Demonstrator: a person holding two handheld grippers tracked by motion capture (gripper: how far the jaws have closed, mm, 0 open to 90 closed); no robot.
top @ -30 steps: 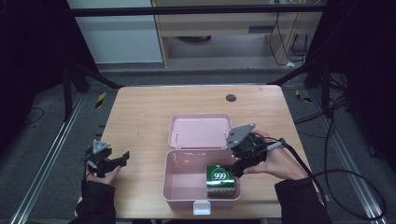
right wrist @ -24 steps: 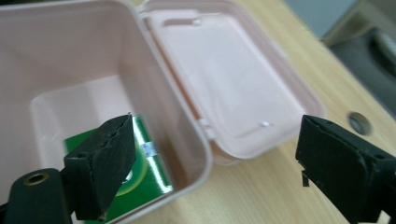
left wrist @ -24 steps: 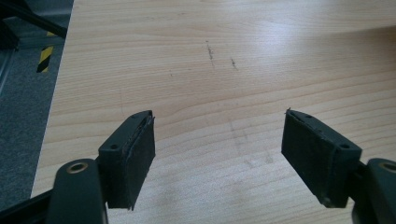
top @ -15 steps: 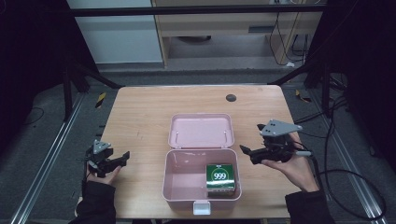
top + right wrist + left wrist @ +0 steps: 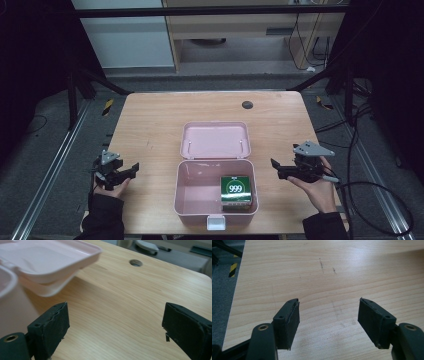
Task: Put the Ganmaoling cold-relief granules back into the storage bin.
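Your biggest risk from here, as I judge it, is the open pink box (image 5: 215,200): its lid (image 5: 215,141) lies folded back flat on the table (image 5: 150,120) behind the tray, and your right gripper (image 5: 280,169) sits just off the box's right wall, so a careless sweep inward could clip the rim or the lid corner and skid the whole light box across the wood. In the right gripper view that lid corner (image 5: 62,270) already looms close over the left jaw, which tells you how little room there is on that side. The green carton marked 999 (image 5: 236,192) stands in the front right corner of the tray, tight to the wall; reaching for it at a slant could jam a jaw against the rim or tip the carton. If you mean to close the lid instead, the carton may stand too tall, though I cannot tell that from here. Your right hand (image 5: 315,187) cups its gripper from below, jaws pointing left toward the box, spread wide and empty. Your left gripper (image 5: 129,170) rests near the table's left edge, well apart from the box, aimed right, its jaws also wide apart over bare wood (image 5: 329,277)
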